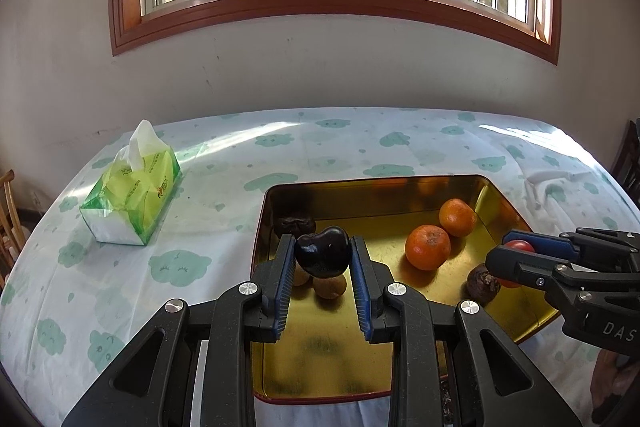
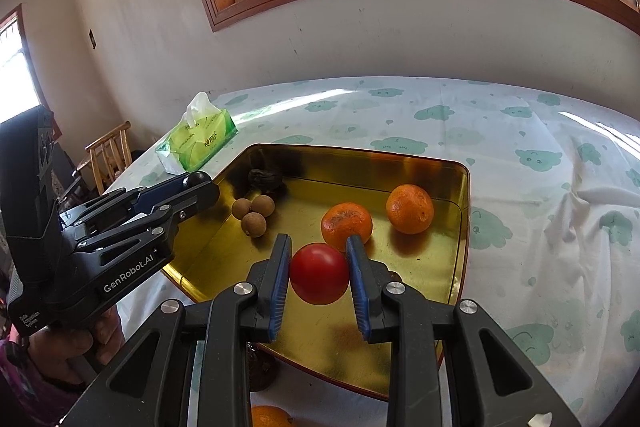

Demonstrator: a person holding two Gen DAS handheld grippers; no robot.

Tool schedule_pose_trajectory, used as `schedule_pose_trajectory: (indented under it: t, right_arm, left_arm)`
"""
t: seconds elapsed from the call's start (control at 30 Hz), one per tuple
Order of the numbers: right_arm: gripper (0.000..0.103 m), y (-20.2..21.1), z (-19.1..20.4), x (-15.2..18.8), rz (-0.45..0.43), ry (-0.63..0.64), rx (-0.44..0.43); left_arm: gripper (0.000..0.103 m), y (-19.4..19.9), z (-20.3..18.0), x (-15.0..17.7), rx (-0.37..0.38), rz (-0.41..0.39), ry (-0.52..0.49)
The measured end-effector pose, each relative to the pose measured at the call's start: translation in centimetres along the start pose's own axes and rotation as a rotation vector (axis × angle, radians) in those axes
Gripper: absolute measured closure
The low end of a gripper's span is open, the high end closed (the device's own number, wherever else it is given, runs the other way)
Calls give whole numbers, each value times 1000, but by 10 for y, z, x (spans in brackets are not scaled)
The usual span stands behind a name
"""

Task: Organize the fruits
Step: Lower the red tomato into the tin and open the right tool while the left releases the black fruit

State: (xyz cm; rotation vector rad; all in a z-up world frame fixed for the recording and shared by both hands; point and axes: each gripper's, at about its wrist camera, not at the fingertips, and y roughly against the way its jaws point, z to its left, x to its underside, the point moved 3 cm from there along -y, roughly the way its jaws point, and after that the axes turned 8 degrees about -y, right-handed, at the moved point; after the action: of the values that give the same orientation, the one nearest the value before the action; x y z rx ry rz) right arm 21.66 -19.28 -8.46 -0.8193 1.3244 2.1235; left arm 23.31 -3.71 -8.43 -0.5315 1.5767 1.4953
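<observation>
- Gold tray on counter already holds two oranges, three longans.
- Left gripper clamped on dark fruit, above tray.
- Right gripper clamped on red fruit, above tray.
- Both unplaced; another orange outside tray.

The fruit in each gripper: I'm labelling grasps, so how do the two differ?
The left gripper clamps a dark, glossy, heart-shaped fruit; the right gripper clamps a round, smooth red fruit, which looks fuller. Both are pinched between blue pads above the gold metal tray.
</observation>
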Motion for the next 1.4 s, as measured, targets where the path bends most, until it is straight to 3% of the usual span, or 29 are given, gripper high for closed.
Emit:
schedule_pose_trajectory:
  t: [1.27, 1.4]
  right_arm:
    - [77, -30, -6, -6, 33, -12, 8]
    - [75, -33, -6, -6, 33, -15, 6]
  left_arm:
    - [75, -35, 9, 1, 2, 21, 3]
    - [70, -39, 9, 3, 20, 28, 2]
